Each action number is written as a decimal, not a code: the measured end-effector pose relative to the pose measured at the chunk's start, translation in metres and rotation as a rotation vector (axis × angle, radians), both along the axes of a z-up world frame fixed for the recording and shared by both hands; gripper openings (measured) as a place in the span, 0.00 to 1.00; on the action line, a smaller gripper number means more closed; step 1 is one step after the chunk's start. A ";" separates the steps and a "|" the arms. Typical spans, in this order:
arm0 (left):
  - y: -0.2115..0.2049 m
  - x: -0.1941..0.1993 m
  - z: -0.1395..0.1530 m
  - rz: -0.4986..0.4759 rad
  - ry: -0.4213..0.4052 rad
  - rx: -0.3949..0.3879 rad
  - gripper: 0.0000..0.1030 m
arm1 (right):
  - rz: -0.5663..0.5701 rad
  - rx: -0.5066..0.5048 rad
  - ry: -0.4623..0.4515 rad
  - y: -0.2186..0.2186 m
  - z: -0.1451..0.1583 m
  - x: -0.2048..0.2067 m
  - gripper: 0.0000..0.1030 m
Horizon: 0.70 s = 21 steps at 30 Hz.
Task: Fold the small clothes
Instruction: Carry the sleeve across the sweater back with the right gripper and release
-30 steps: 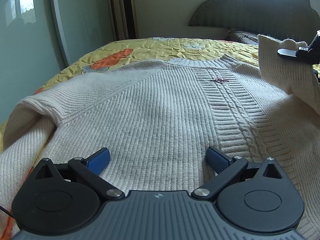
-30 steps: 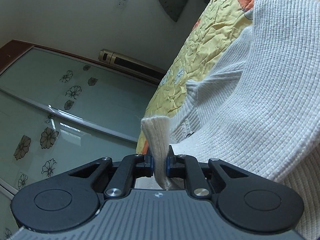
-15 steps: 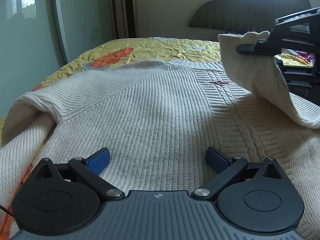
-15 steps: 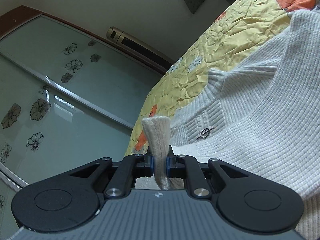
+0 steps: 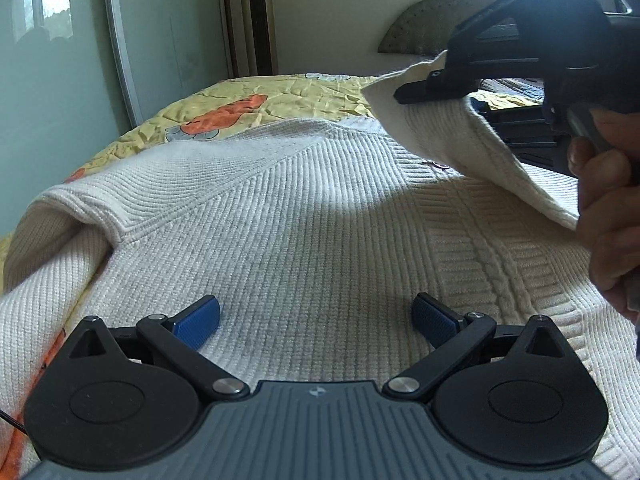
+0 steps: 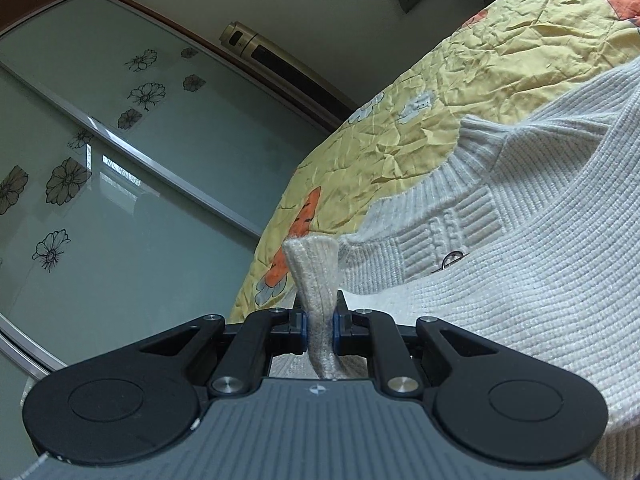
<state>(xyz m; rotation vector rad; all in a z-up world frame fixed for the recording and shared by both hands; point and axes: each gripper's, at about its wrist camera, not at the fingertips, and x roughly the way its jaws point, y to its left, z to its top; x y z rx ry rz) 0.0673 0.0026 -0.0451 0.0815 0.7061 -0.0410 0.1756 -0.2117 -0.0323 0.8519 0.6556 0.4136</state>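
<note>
Sweater (image 5: 304, 216): one; grippers: two; bedspread (image 6: 460, 92): one.

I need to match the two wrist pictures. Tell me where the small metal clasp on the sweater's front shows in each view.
Left wrist view: the clasp sits right of centre, upper half, just under the lifted sleeve.
Right wrist view: the clasp sits right of centre, mid-height, on the cable-knit band.
Shared landmark: the orange carrot print on the yellow bedspread.

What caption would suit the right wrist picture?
Right gripper shut on a cream sweater's cuff, lifted above a yellow bedspread.
</note>
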 end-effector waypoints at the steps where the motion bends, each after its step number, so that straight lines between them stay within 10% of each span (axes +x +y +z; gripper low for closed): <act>1: 0.000 0.000 0.000 0.000 0.000 0.000 1.00 | 0.007 -0.001 -0.001 0.003 0.000 0.001 0.15; 10: 0.000 0.000 0.000 0.000 0.000 -0.001 1.00 | 0.157 -0.113 -0.012 0.033 0.001 0.019 0.17; 21: -0.001 0.000 -0.002 -0.002 0.002 0.003 1.00 | 0.250 -0.177 0.026 0.038 -0.001 0.008 0.53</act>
